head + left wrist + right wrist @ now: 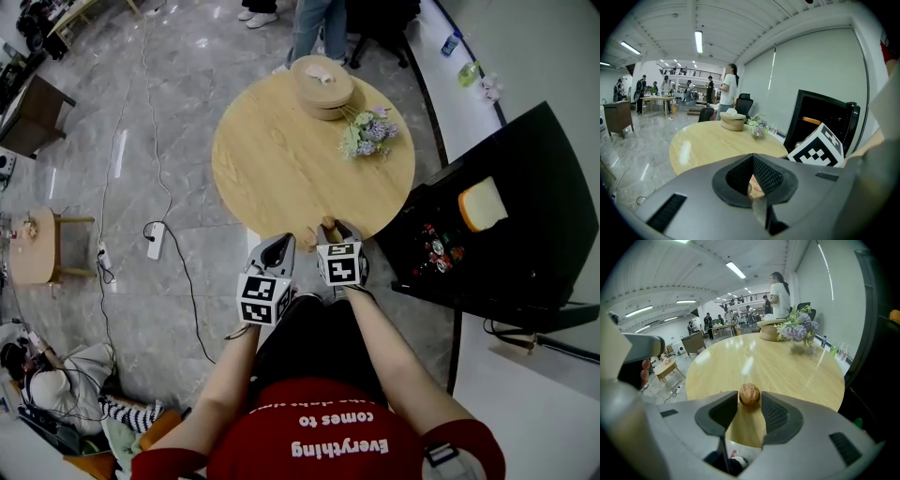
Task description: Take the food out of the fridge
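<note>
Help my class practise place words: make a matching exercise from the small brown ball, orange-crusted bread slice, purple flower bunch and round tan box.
1 small brown ball
2 orange-crusted bread slice
3 purple flower bunch
4 round tan box

A far edge of the round wooden table
B inside the open black fridge
C between the right gripper's jaw tips
D on the table, between box and fridge

Pairs: 1-C; 2-B; 3-D; 4-A
</note>
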Motion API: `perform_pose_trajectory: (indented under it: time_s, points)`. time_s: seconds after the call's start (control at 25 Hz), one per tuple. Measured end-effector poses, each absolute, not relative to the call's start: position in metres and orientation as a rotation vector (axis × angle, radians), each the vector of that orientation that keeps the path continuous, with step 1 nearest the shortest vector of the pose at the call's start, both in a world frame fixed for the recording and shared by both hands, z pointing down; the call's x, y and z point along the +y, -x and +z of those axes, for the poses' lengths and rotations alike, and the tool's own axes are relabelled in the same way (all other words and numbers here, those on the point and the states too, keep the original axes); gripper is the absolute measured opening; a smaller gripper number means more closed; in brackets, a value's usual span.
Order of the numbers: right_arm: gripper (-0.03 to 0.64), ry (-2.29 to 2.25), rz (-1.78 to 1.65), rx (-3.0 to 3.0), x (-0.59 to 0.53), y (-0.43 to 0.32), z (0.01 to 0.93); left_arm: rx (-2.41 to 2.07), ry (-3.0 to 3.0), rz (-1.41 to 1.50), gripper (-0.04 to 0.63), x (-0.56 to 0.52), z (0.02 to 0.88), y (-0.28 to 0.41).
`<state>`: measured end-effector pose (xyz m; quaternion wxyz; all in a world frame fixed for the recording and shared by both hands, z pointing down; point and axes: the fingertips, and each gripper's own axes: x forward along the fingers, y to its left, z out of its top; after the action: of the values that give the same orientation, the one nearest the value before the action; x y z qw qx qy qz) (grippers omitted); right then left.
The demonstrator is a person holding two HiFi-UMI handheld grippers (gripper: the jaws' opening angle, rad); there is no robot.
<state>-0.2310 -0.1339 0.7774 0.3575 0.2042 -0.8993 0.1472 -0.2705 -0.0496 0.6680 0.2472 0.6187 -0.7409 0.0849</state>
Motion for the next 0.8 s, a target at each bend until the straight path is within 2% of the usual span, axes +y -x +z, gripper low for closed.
perform_pose_trajectory:
  time_s: [0.8]
  points:
    - [0.141, -0.634, 0.437, -2.361, -0.112, 0.185, 0.67, -1.938, -1.77, 0.307, 0.006, -0.055, 0.59, 0.232]
